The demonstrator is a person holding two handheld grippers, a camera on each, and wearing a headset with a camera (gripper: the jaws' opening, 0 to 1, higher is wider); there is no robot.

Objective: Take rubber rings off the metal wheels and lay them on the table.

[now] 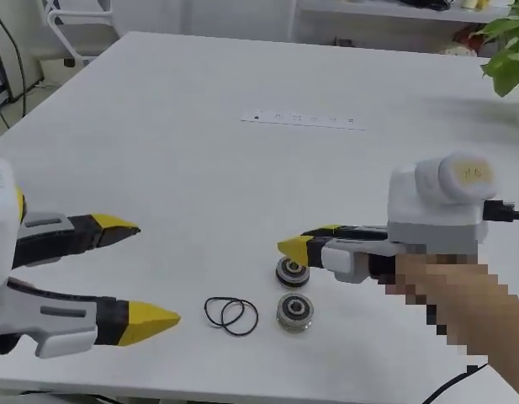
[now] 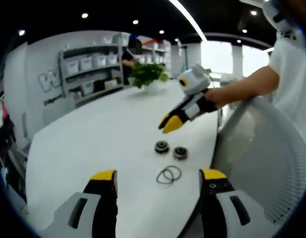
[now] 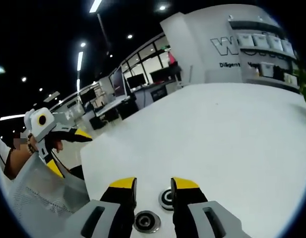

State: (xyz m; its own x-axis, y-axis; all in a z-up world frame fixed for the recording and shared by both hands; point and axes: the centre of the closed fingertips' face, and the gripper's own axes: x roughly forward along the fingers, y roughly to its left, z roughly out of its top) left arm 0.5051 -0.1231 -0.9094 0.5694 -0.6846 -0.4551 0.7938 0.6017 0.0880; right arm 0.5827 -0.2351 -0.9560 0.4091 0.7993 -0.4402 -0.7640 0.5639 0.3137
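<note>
Two small metal wheels [image 1: 292,271] [image 1: 294,310] lie flat near the white table's front edge. To their left, loose black rubber rings [image 1: 231,315] lie overlapped on the tabletop. My right gripper [image 1: 293,249] hovers just above the farther wheel with its jaws a narrow gap apart and nothing between them. In the right gripper view that wheel [image 3: 167,198] shows through the gap of my right gripper [image 3: 154,183], with the other wheel [image 3: 146,220] below. My left gripper [image 1: 145,273] stands wide open, left of the rings. In the left gripper view, rings [image 2: 168,175] and wheels [image 2: 161,147] [image 2: 180,152] lie ahead.
The table [image 1: 242,168] stretches bare toward the back, with a flush socket strip [image 1: 301,119] at mid-table. A green plant [image 1: 507,50] stands at the far right corner. A mesh chair back [image 2: 262,158] is close to the table's front edge.
</note>
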